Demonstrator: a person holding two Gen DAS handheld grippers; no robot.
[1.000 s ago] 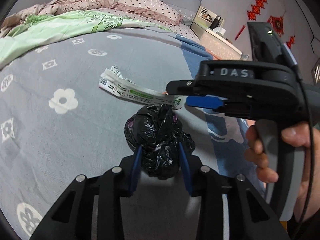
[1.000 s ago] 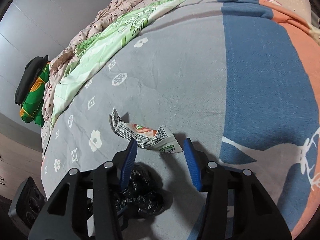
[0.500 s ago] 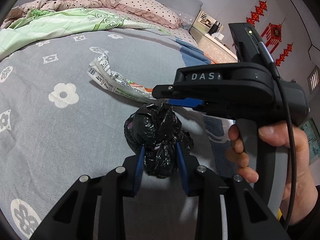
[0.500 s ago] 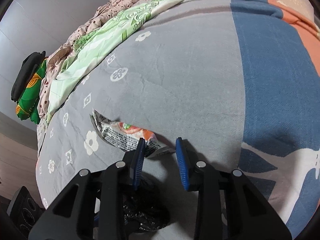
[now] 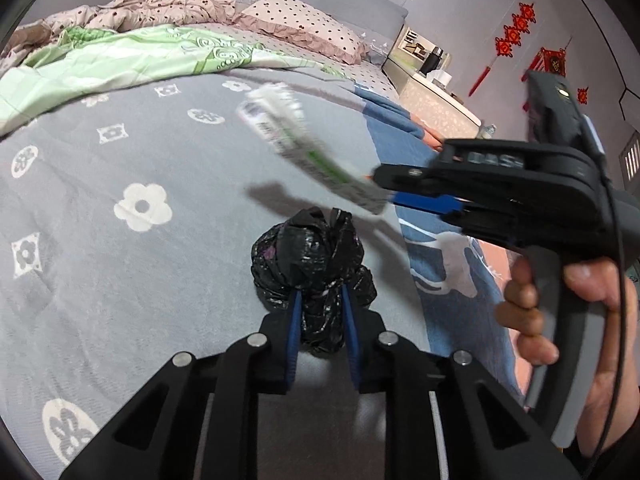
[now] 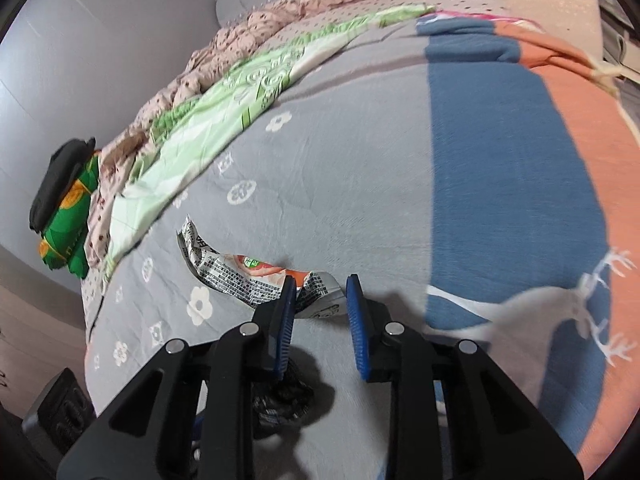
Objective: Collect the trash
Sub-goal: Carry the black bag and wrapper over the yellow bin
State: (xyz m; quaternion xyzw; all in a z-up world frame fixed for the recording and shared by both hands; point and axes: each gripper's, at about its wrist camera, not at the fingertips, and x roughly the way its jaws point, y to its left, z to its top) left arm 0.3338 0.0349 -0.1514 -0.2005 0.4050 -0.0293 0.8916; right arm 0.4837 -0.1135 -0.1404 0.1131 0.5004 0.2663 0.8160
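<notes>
My left gripper [image 5: 320,312] clenches a crumpled black trash bag [image 5: 310,264] above the grey bedspread [image 5: 120,280]; my right gripper [image 6: 320,304] grasps a printed wrapper [image 6: 236,270] near the bedspread's middle.

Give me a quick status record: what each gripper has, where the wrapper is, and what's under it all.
left gripper: shut on black bag
right gripper: grips one end of wrapper; pads not fully together
wrapper height: lifted clear of the blanket in the left view, its shadow on the cloth below
bag position: below the wrapper's held end, mouth bunched, not open
surface: grey flowered blanket on a bed
nearby: green sheet, dotted pillow
</notes>
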